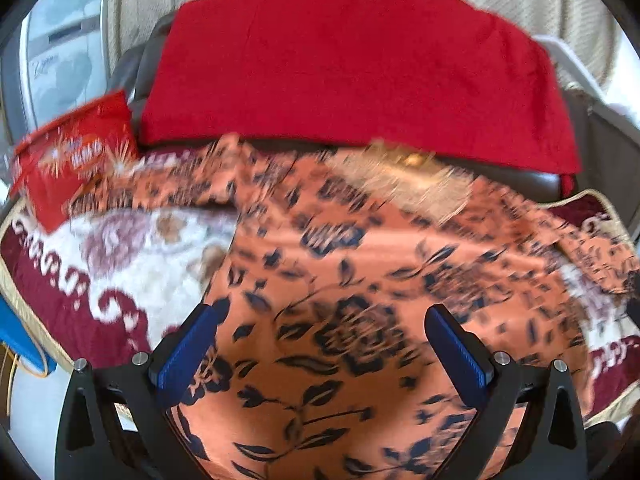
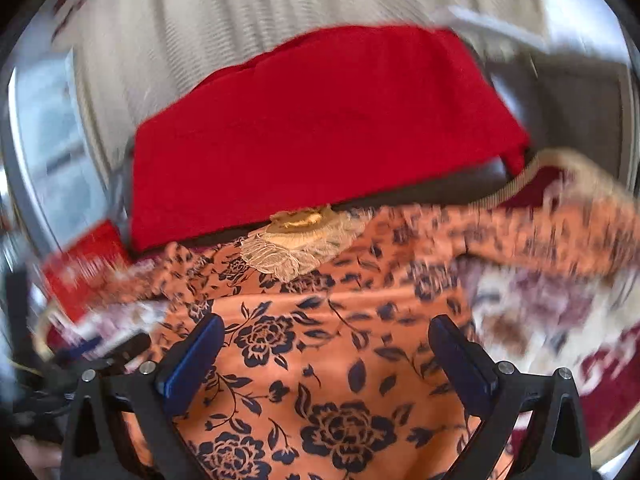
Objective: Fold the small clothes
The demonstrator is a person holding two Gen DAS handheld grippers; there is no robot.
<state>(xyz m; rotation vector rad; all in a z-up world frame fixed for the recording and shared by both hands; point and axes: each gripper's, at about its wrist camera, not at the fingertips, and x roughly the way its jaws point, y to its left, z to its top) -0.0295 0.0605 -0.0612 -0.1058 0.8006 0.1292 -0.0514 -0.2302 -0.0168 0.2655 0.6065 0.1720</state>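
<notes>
Orange garment with dark navy floral print [image 1: 340, 280], thin fabric: spread flat over a plush maroon-and-cream patterned blanket [image 1: 120, 280]; cream lace collar panel [image 2: 296, 248] at its far end, sleeves reaching out to either side.

Left gripper [image 1: 320, 344], black frame with blue-padded fingers [image 1: 188, 352]: spread wide above the garment's lower part, nothing between the pads.

Right gripper [image 2: 324, 356], same build: likewise wide apart over the printed cloth, gripping nothing; contact with the fabric not discernible in either view.

Plain red cloth [image 1: 352, 68]: draped over a dark seat back [image 1: 532, 178] beyond the collar.

Red printed snack packet [image 1: 72, 160]: at the blanket's far left corner, beside the sleeve.

Pale ribbed curtain [image 2: 240, 12]: behind all. Both views motion-blurred toward the edges.
</notes>
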